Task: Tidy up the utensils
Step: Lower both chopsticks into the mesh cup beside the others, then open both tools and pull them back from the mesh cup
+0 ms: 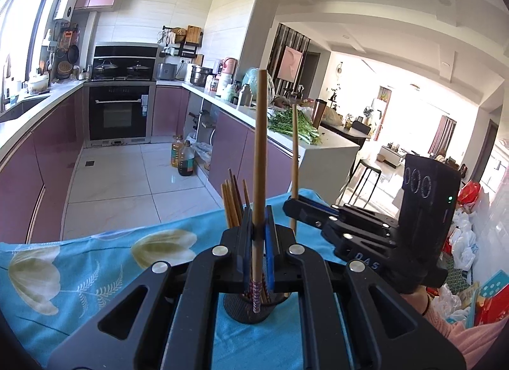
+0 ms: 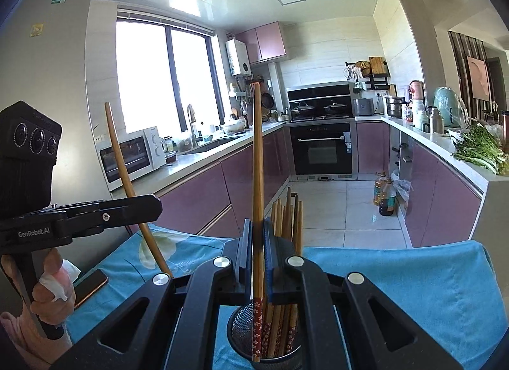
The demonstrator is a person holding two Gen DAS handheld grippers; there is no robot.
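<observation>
Right now both grippers are clamped, one chopstick each.

Left gripper (image 1: 258,227): jaws nearly closed on a bamboo chopstick (image 1: 260,147), held about a third of the way up. Long axis close to vertical, plain end up, patterned red tip down. The tip sits directly below the jaws, at or just inside the mouth of the black mesh holder (image 1: 245,309); the linkage blocks the rim, so I can't tell if it has cleared it.

Right gripper (image 2: 257,243): jaws equally tight on a second chopstick (image 2: 258,179), also near vertical. Its floral red tip (image 2: 257,328) is below the rim and inside the mesh holder (image 2: 237,335), among the chopsticks already stored (image 2: 288,220), which stand just beyond the jaws.

Judgement: holder lies straight under both claws, so the coming move is a plain release or short descent along the stick axis, no lateral shift. Right looks further in. Risk: both sticks share one small opening above the blue floral cloth (image 1: 95,262).
</observation>
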